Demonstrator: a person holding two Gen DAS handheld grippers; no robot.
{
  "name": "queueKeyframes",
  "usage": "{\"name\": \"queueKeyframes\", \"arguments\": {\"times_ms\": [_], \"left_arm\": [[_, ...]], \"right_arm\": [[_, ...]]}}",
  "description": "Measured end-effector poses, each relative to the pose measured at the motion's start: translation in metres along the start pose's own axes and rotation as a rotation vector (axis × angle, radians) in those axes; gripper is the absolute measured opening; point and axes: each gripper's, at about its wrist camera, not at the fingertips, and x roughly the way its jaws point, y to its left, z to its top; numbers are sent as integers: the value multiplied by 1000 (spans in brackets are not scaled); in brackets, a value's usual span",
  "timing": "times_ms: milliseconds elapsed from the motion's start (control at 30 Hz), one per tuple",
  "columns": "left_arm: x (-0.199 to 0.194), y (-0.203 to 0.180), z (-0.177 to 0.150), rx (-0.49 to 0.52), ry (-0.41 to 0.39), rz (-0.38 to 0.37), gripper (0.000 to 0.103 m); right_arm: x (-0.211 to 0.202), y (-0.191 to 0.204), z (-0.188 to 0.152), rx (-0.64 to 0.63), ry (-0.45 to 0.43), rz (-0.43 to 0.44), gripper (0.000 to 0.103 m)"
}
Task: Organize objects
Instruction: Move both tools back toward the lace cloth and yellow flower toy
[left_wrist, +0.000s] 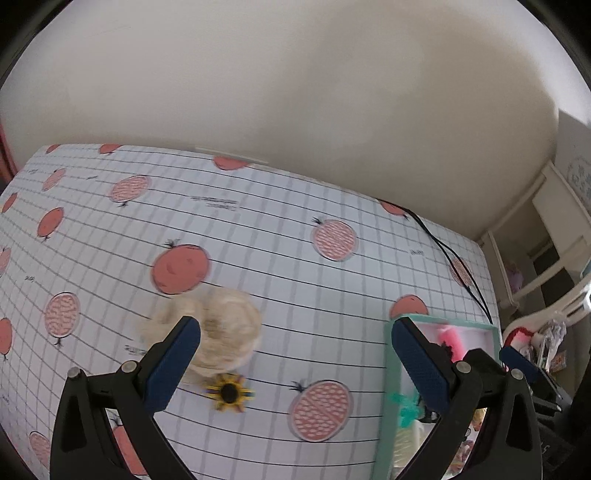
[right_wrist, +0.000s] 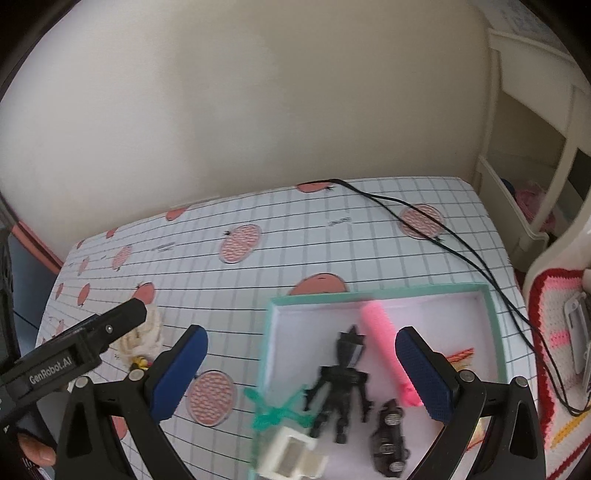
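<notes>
Sitting already in the green box (right_wrist: 493, 325) are a pink tube (right_wrist: 388, 354), a black figure (right_wrist: 340, 387) and a dark toy car (right_wrist: 389, 439). Left on the table (left_wrist: 295, 206) are a cream fluffy thing (left_wrist: 225, 328) and a sunflower trinket (left_wrist: 229, 392) (touching). Left gripper (left_wrist: 295, 363) hangs spread near them; right gripper (right_wrist: 301, 369) spread over the box.

Fruit-print table (left_wrist: 280, 229) bears cream scrunchie (left_wrist: 225, 328), sunflower clip (left_wrist: 229, 392), teal box (right_wrist: 491, 306)

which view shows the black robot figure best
The right wrist view: the black robot figure lies whole inside the teal box, beside the pink tube. In the left wrist view only a dark sliver shows behind the gripper finger.
</notes>
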Motion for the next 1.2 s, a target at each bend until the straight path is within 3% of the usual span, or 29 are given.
{"name": "queueKeyframes", "arguments": {"times_ms": [233,433,767,1200], "left_arm": [[-14,53,8,-60,-43,30,103],[-11,82,7,-81,-34,60,103],[20,84,-2,-61,64,44,103],[51,99,-20,-131,161,23,103]], "right_arm": [[6,43,-5,-57,0,30,103],[20,83,-14,-123,17,55,103],[51,128,-33,-209,79,73,103],[81,153,-54,-269,139,91,103]]}}
